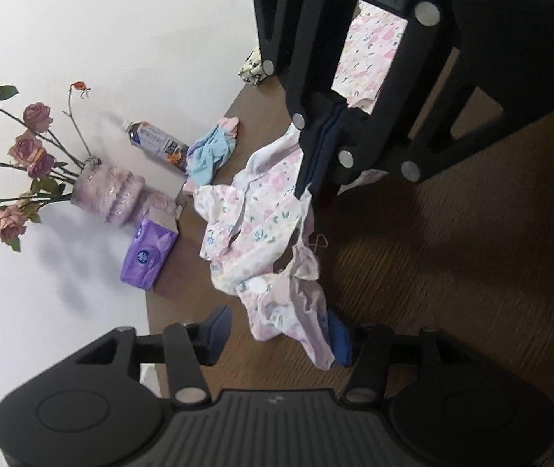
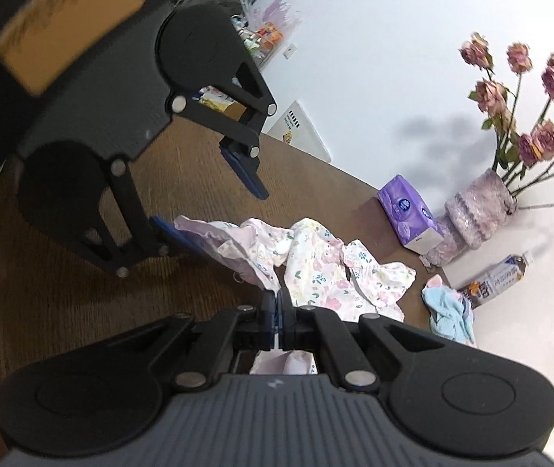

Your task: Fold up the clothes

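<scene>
Along the back of the wooden bench [image 2: 63,292], by the white wall, stand a pink vase [image 1: 107,194] of dried roses [image 1: 24,148], a purple tissue pack [image 1: 148,253] just beside the vase, and a drink bottle [image 1: 156,144] lying on its side. A small bundle of light blue and pink cloth [image 1: 211,155] sits near the bottle, close to the far end of the garment but apart from it. In the right wrist view a white box [image 2: 300,128] leans at the bench's far edge.

The floral garment [image 2: 327,268], white with pink flowers and lilac trim, lies crumpled in the middle of the bench, stretched loosely between the two tools.

The right gripper [image 2: 277,311] has its fingers pressed together on an edge of the garment; the left wrist view shows the same pair of fingers [image 1: 327,144] clamped tight with the cloth hanging from them, and more floral fabric shows behind its frame.

The left gripper [image 1: 283,330] has its fingers standing apart. The lilac hem of the garment drapes over the blue pad of one finger [image 1: 341,344], while the other finger [image 1: 218,329] is clear of the cloth, so nothing is pinched. In the right wrist view the same tool [image 2: 214,210] shows one blue finger under the hem and the other raised well above it.
</scene>
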